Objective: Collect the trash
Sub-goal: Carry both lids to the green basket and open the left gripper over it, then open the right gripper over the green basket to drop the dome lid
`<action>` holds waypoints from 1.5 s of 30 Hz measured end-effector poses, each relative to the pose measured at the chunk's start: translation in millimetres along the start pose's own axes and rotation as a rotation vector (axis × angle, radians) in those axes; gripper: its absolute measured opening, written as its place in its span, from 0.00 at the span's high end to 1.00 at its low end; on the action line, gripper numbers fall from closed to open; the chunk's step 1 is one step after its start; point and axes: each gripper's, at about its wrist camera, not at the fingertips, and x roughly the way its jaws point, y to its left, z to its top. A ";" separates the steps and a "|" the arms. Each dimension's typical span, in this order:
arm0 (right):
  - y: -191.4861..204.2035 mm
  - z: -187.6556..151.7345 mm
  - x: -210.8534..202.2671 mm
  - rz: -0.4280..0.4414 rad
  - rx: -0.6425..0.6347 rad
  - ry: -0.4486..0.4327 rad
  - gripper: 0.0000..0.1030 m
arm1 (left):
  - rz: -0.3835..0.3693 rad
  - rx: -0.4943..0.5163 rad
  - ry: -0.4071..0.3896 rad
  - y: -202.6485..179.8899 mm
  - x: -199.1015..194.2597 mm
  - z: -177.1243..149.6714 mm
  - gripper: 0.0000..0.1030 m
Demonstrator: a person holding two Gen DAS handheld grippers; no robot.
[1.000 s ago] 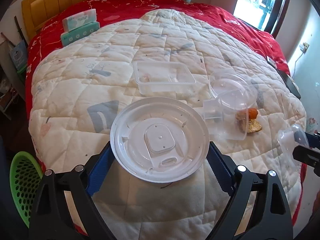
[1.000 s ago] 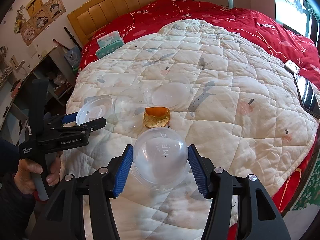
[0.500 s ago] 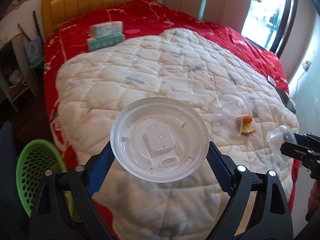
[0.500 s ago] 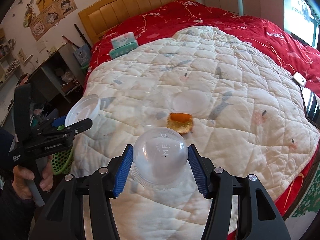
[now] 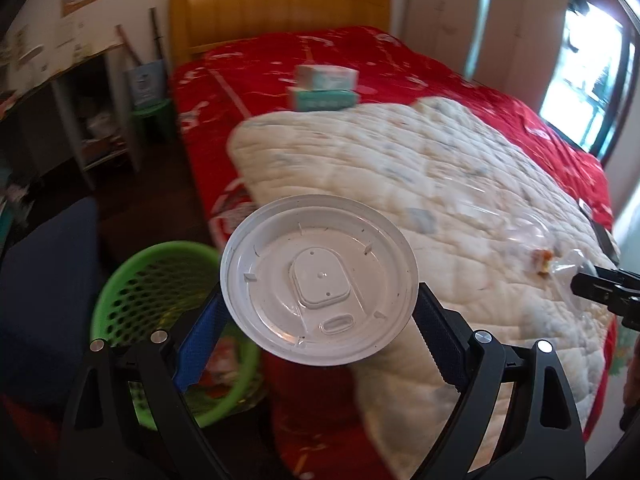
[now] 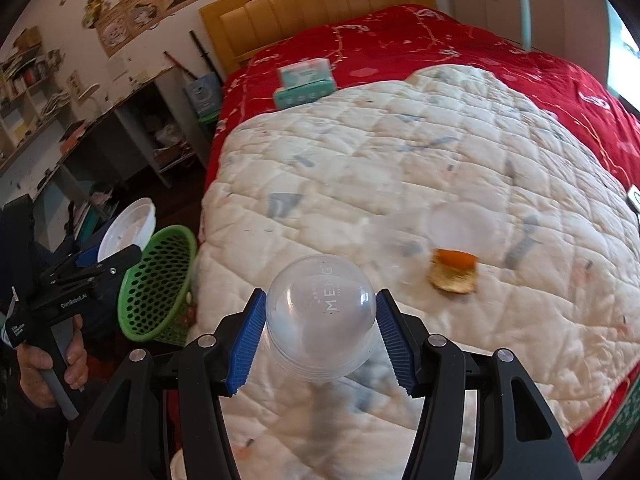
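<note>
Trash half-collected: your left gripper [image 5: 320, 312] clamps round lid [image 5: 319, 276], basket [image 5: 160, 280] at its 9 o'clock; right gripper [image 6: 320, 332] clamps dome cup [image 6: 320, 316]; food scrap [image 6: 454, 270] and clear tubs [image 6: 464, 224] remain on quilt [image 6: 400, 160].

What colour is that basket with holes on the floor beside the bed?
Bright green. The basket shows most clearly in the right wrist view, low on the left.
</note>
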 end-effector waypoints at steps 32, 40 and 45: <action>122.5 14.7 53.9 0.106 -0.199 0.088 0.47 | 0.177 -0.323 0.110 163.3 23.8 -56.0 0.11; 152.7 18.6 63.2 0.145 -0.251 0.098 0.47 | 0.197 -0.339 0.047 166.1 -18.9 -69.9 0.11; 181.9 21.7 75.7 0.182 -0.295 0.109 0.47 | 0.207 -0.382 0.021 177.0 -43.5 -82.1 0.11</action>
